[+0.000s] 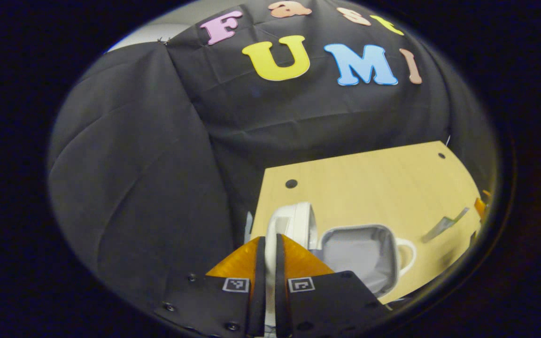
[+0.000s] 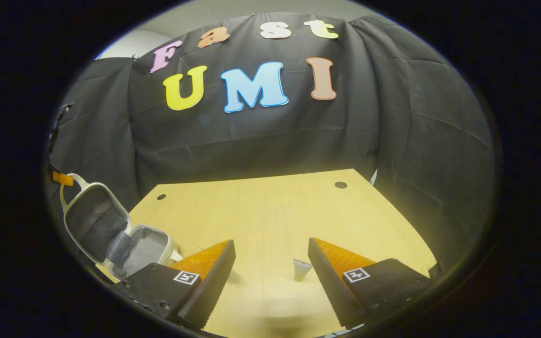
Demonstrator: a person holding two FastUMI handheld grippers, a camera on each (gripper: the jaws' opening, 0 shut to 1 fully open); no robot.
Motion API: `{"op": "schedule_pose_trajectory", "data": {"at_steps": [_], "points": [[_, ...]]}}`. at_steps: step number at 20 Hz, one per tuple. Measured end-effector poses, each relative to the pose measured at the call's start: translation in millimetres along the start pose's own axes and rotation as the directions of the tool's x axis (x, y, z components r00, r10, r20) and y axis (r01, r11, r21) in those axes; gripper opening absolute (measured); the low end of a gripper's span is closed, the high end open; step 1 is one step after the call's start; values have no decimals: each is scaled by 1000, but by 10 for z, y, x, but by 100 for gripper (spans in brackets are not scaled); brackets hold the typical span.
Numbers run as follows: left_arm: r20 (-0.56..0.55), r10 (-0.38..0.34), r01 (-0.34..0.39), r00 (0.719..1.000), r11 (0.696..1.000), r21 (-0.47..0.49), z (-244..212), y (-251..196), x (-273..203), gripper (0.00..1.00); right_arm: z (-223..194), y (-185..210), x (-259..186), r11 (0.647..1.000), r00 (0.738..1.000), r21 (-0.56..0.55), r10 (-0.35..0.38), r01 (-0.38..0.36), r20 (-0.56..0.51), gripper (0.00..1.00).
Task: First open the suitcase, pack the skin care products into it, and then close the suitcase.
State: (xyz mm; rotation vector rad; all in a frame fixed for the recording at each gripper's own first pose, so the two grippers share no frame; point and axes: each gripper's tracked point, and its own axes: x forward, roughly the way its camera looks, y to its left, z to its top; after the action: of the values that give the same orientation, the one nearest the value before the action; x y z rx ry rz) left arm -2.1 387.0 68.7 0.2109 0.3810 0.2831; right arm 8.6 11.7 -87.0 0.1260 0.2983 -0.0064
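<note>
So the suitcase (image 1: 364, 256) is open on the wooden table (image 1: 369, 183), at its left end. In the left gripper view the left gripper (image 1: 266, 263) has its fingers pinched nearly together on the raised white lid (image 1: 294, 220). The right gripper view gives the other angle: lid lining and base side by side, plus the right gripper (image 2: 270, 263) spread wide, holding nothing, with a small tube (image 2: 301, 268) on the table right of the suitcase.

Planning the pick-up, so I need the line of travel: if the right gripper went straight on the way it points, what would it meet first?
Most likely the small pale tube lying on the table, between the open right gripper fingers; depth is uncertain.
</note>
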Motion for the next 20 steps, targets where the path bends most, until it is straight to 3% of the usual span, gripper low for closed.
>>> {"op": "schedule_pose_trajectory", "data": {"at_steps": [4,8,9,10,11,13,14,18,20], "points": [[-124,138,-137,983,990,16,-583,845,675,16,-59,-33,-32,1000,1000,15,-12,13,-13,95],[-273,167,-173,947,985,3,-1314,1202,1433,16,-146,-152,-57,998,998,43,-38,40,-42,95],[-323,187,-189,928,982,24,-1491,1300,1561,16,-154,-177,-67,998,998,49,-44,47,-47,95],[-390,231,-227,891,972,59,-1731,1394,1641,21,-175,-201,-83,997,997,52,-51,54,-52,94],[-421,230,-222,877,973,68,-1866,1356,1730,28,-182,-229,-94,997,997,56,-58,61,-54,94],[-435,245,-232,866,969,85,-2107,1323,1872,75,-218,-305,-105,995,995,65,-73,77,-64,94],[-430,275,-256,860,961,104,-2007,1312,1773,100,-260,-345,-109,994,994,74,-80,85,-72,93],[-395,293,-271,871,956,112,-1903,1198,1784,100,-303,-457,-67,984,990,136,-98,112,-103,94],[-330,347,-312,878,937,157,-1672,1276,1745,99,-313,-460,-40,982,989,150,-99,114,-106,95]]}}
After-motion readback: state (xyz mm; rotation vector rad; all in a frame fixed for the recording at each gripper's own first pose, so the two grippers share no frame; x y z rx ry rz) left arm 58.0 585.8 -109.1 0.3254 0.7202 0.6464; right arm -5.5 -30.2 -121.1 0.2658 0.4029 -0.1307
